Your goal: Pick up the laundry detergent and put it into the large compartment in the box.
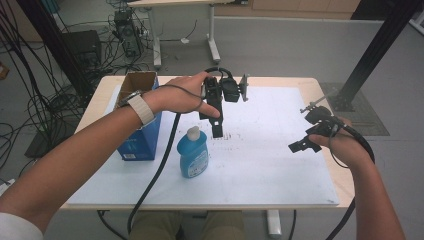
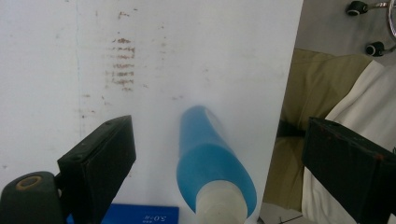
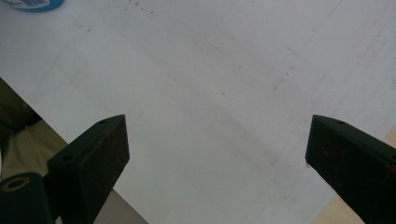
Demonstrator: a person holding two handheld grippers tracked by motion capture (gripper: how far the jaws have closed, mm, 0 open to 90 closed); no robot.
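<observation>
A white sheet is covering most of a pale wooden table, and grey floor with tangled cables is showing behind it. A blue bottle with a whitish cap is standing upright on the sheet, near the person's edge and left of centre. Just to its left, an open blue cardboard box is sitting at the sheet's left edge.

The left tool is hanging over the sheet just beyond the bottle and slightly to its right, pointing down and back toward the person. In the left gripper view its two black jaws are standing wide apart, gripping nothing; the bottle is appearing between them but farther off, with clear space on both sides and no contact.

The right tool is hovering over the right side of the sheet, well apart from the bottle. In the right gripper view its jaws are also spread wide over bare white sheet, holding nothing, with the bottle's base peeking in at the top left corner.
</observation>
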